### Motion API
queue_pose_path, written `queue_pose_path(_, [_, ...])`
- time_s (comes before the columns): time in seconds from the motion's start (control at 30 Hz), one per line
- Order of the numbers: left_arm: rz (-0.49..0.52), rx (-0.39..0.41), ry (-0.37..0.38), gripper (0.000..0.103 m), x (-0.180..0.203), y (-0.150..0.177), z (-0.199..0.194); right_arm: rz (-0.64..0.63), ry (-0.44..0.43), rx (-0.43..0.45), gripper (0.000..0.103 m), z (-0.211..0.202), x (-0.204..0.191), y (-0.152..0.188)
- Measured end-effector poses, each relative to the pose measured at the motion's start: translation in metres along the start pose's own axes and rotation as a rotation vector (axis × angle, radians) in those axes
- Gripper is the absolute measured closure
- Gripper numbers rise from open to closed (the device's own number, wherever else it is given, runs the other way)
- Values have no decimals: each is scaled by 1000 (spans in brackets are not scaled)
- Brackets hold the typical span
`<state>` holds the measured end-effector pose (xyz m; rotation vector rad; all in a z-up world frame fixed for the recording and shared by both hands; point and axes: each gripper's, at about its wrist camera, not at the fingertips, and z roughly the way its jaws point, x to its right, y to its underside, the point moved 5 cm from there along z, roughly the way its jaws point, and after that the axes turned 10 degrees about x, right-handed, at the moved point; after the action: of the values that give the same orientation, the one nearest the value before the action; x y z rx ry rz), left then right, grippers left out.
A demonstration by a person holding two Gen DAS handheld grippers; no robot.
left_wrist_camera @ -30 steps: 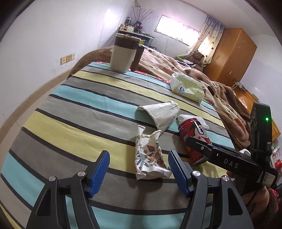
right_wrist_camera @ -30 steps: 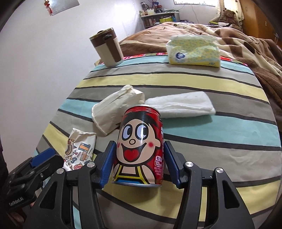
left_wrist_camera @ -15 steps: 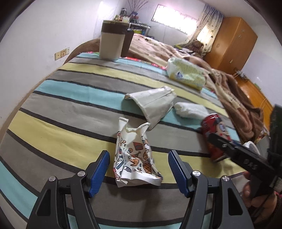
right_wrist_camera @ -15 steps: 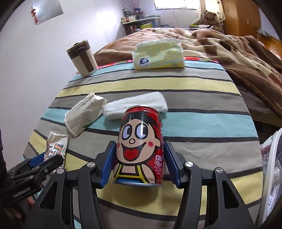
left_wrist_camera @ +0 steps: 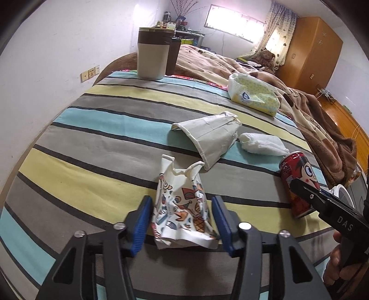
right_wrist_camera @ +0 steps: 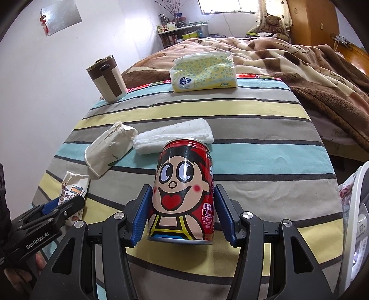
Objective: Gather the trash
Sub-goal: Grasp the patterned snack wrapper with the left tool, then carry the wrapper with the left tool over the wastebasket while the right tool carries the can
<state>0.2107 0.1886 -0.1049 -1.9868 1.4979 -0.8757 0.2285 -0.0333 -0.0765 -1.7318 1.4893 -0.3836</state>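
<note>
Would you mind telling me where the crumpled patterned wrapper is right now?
In the left wrist view the patterned wrapper lies on the striped cloth between the open fingers of the left gripper, just in front of the flattened paper cup.

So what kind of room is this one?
Most likely a bedroom: a bed with a brown blanket, a teddy bear by the window, and a wooden wardrobe.
</note>
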Motion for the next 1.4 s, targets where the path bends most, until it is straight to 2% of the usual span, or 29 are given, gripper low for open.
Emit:
queue_pose_path(0.33, [7, 39, 3, 56, 4, -2, -12, 5, -5, 10, 48, -5, 2, 2])
queue_pose_path(0.67, [22, 86, 37, 56, 19, -5, -39, 31, -15, 67, 48, -25, 6, 1])
queue_pose_path(1.03, [65, 140, 88, 56, 53, -10, -68, 61, -25, 120, 48, -55, 17, -2])
queue_pose_path(1.4, [132, 177, 167, 56, 105, -6, -93, 89, 31, 205, 48, -102, 50, -3])
